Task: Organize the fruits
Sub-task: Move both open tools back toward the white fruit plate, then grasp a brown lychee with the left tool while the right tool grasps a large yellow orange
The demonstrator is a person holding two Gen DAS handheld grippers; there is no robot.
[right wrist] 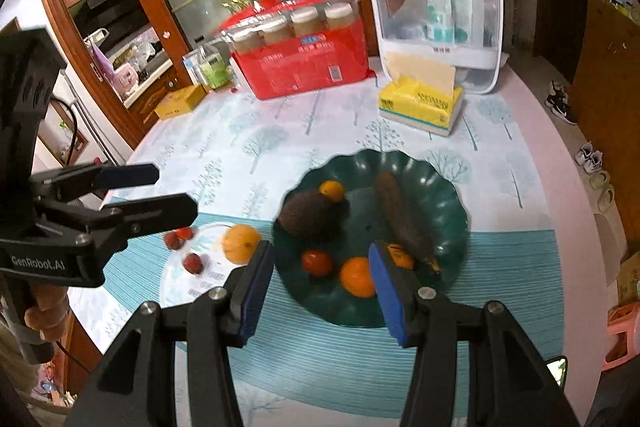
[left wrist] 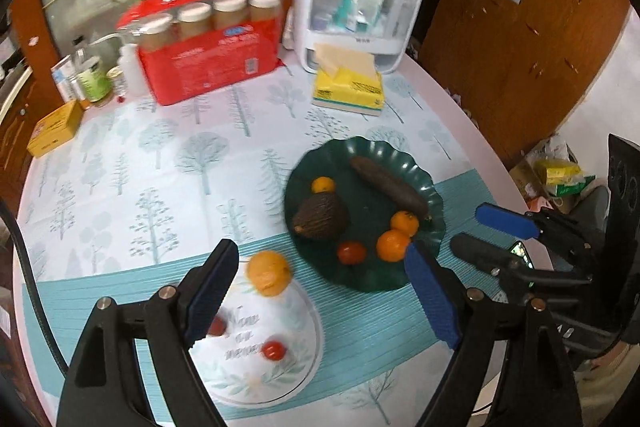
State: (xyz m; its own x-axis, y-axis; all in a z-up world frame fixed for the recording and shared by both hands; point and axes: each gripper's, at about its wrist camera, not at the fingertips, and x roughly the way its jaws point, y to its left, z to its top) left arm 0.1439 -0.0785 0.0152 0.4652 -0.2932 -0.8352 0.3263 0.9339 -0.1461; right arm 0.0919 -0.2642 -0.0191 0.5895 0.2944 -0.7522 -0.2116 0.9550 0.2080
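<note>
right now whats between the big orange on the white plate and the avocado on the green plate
Only bare striped placemat and the green plate's rim separate the orange from the avocado, seen in the right wrist view.

Empty left tool (left wrist: pixel 320 291) above white plate (left wrist: pixel 308 359), orange (left wrist: pixel 268 273).

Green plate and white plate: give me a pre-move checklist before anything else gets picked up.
1. Left gripper empty, jaws wide: ok.
2. Right gripper empty, nothing between its pads: ok.
3. Green plate has bare room in the middle: ok.
4. Big orange on the white plate unobstructed from above: ok.
5. Small red fruits on the white plate all counted: cannot tell, the left finger hides part.
6. Grippers apart from each other: ok.
</note>
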